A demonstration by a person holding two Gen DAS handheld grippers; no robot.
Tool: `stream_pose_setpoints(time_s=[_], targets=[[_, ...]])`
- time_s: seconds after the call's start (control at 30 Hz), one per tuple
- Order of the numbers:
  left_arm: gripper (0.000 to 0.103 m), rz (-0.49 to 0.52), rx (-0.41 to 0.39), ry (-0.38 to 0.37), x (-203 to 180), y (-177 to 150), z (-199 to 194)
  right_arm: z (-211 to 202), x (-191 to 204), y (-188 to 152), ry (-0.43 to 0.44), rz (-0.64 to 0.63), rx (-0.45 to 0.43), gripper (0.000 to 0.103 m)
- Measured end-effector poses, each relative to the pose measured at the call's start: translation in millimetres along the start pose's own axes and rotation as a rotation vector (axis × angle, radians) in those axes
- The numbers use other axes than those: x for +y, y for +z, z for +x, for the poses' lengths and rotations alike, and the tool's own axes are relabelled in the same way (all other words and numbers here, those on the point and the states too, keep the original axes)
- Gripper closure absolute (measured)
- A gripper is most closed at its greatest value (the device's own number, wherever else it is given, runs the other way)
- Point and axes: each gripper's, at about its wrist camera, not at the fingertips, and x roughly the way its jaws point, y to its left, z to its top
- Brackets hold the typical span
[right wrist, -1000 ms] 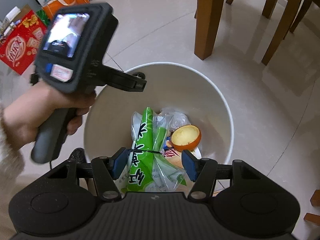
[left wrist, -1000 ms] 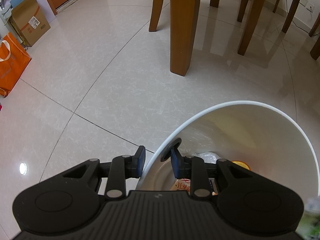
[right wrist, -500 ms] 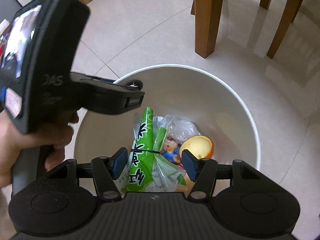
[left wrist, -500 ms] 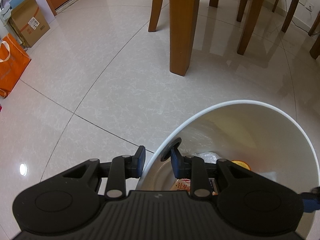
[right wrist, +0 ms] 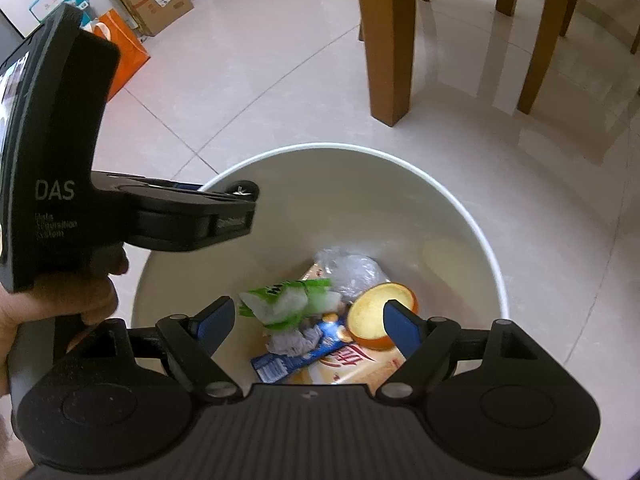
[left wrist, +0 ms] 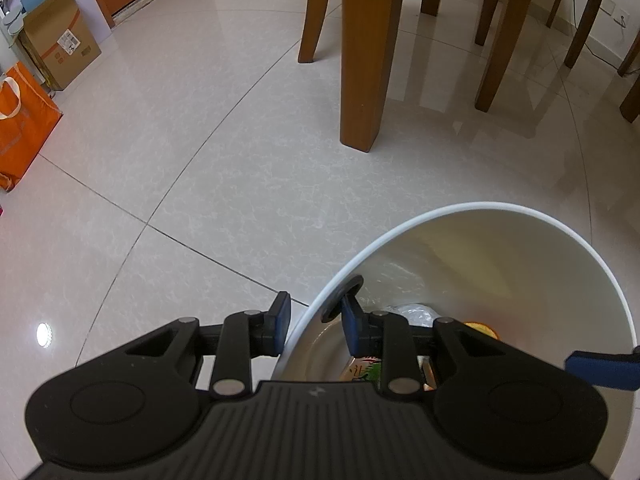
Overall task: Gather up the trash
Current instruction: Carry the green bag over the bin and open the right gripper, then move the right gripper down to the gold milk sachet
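Now: wrapper falling into bin

Left gripper (left wrist: 312, 322) straddles the near-left rim of the bin (right wrist: 476, 232), pinching it. Right gripper (right wrist: 308, 320) is spread wide above the bin, empty. Green wrapper (right wrist: 288, 300) is blurred over the trash inside.

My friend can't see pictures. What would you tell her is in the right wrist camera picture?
The open right gripper hovers over a white trash bin holding a green wrapper, a blue packet, crumpled plastic and an orange peel half. The left gripper clamps the bin's rim, on a tiled floor near wooden table legs.
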Motion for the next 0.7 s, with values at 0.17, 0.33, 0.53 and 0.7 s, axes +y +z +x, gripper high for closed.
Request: stream_pose_setpoints(time_s=[0.17, 0.33, 0.53, 0.7], targets=[[0.076, 0.003, -0.001, 0.0, 1, 0, 0, -17, -4, -6, -0.001, -0.04, -0.004, 0.018], [0.076, 0.005, -0.001, 0.001, 2, 0, 0, -48, -10, -16, -0.036, -0.099, -0.041, 0.017], [0.075, 0.002, -0.001, 0.001, 1, 0, 0, -90, -45, -39, -0.102, -0.117, -0.128, 0.005], [0.075, 0.0, -0.001, -0.001, 1, 0, 0, -85, -85, -70, -0.197, -0.073, -0.1, 0.003]])
